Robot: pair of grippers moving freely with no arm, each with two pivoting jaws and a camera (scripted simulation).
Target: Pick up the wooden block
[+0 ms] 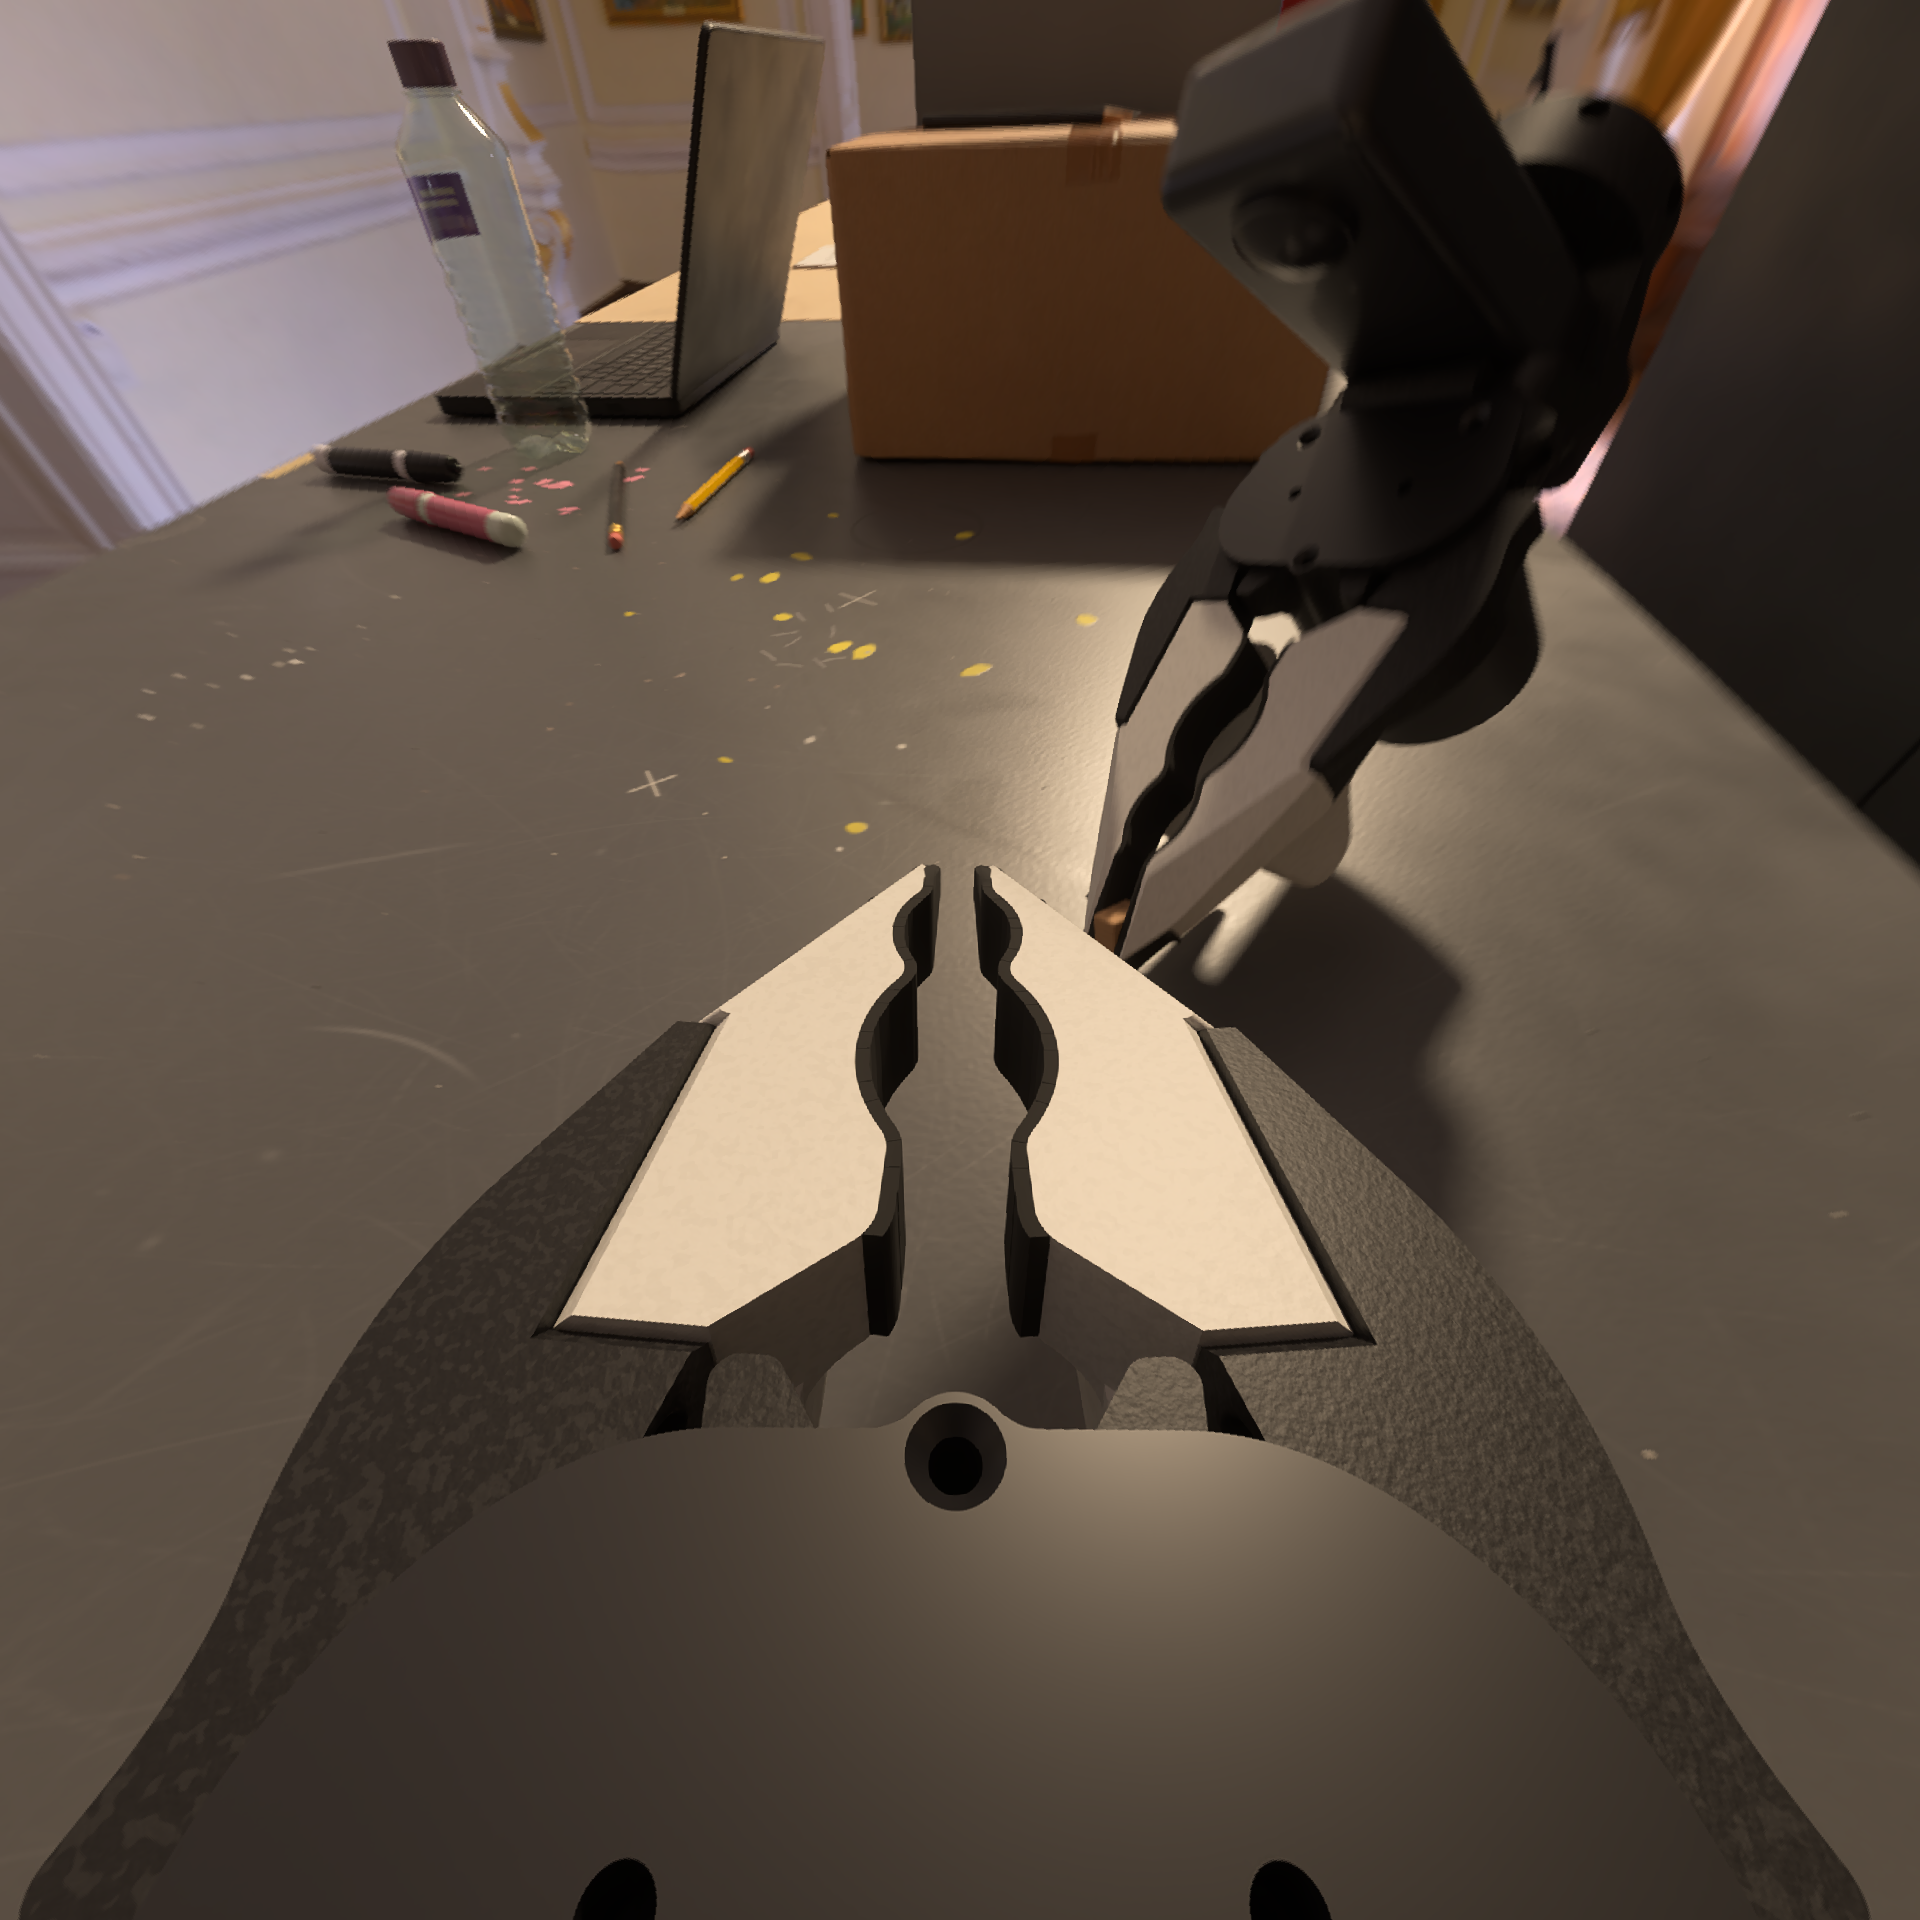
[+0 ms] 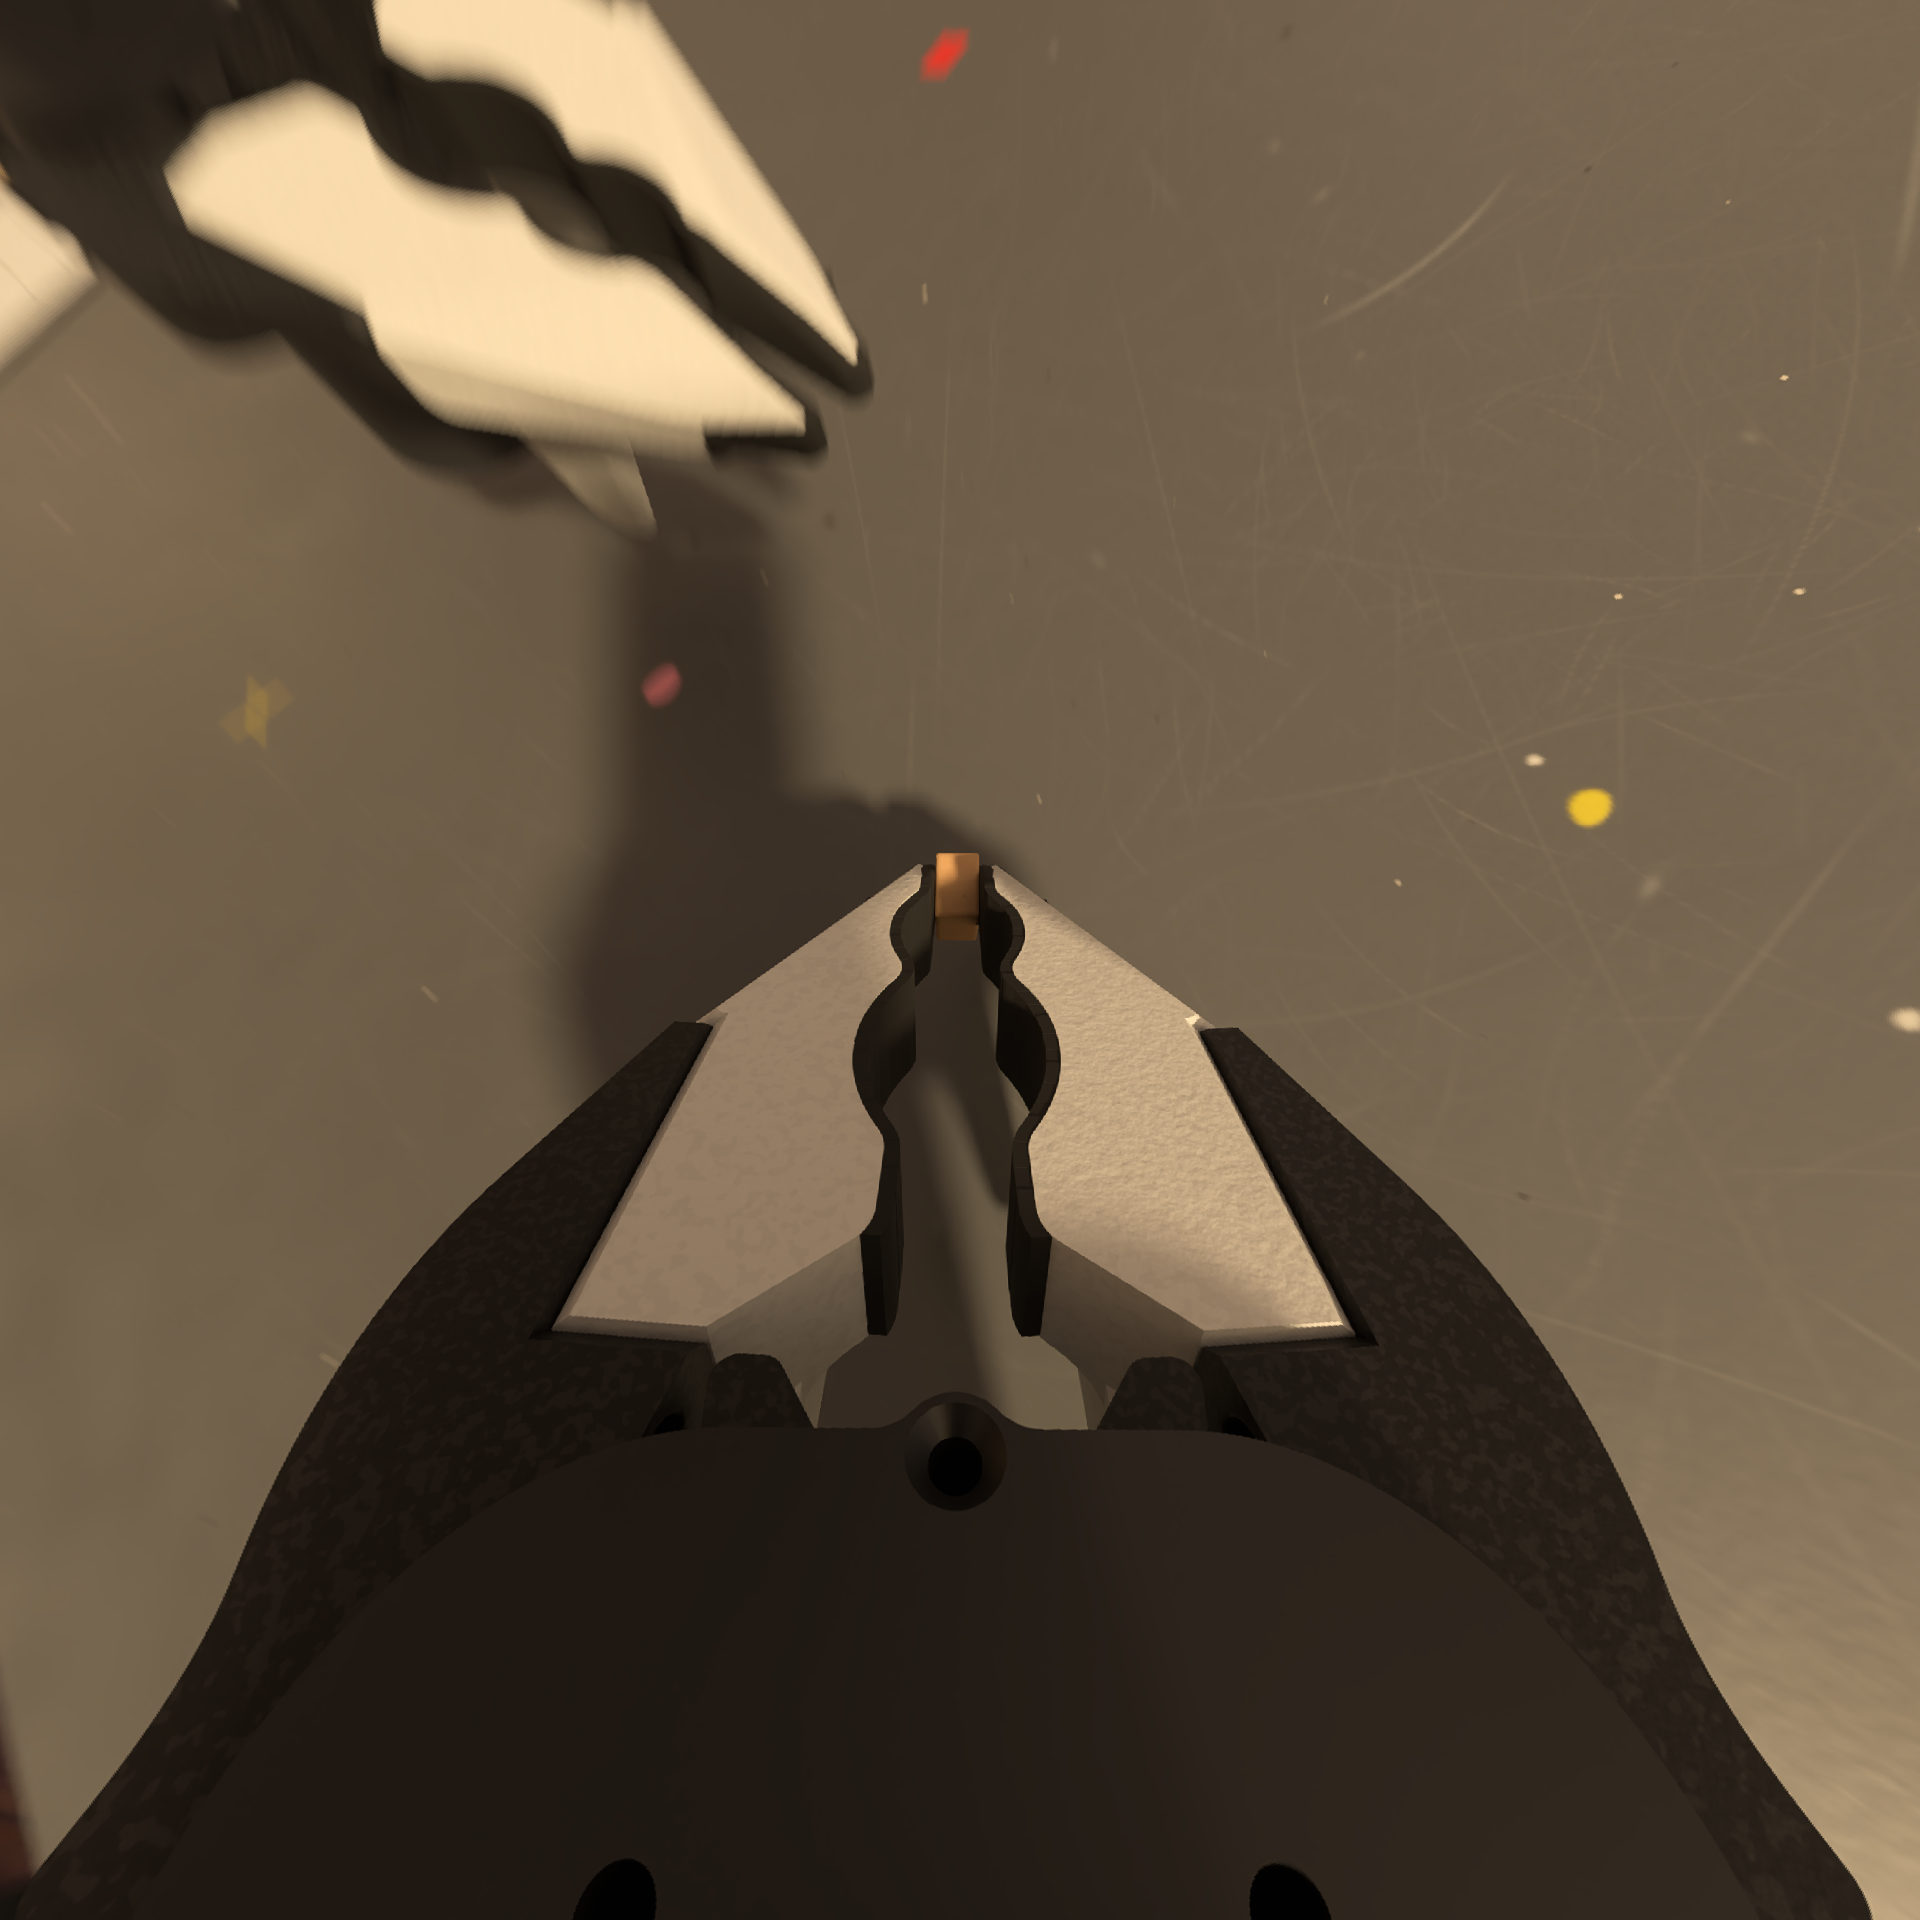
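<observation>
The wooden block (image 2: 956,896) is a very small tan cube pinched between the tips of my right gripper (image 2: 956,881), which is shut on it and points steeply down at the dark table (image 2: 1351,520). In the left wrist view the right gripper (image 1: 1120,933) stands to the right, its tips at the table surface, with a sliver of the block (image 1: 1110,921) showing. My left gripper (image 1: 957,878) is empty, its jaws almost together with a thin slit between them, just left of the block. It shows blurred at the upper left of the right wrist view (image 2: 831,405).
At the far side of the table stand a cardboard box (image 1: 1039,301), an open laptop (image 1: 717,229) and a clear plastic bottle (image 1: 478,239). Two markers (image 1: 457,516) and two pencils (image 1: 715,484) lie in front of them. A dark panel (image 1: 1787,468) rises at the right.
</observation>
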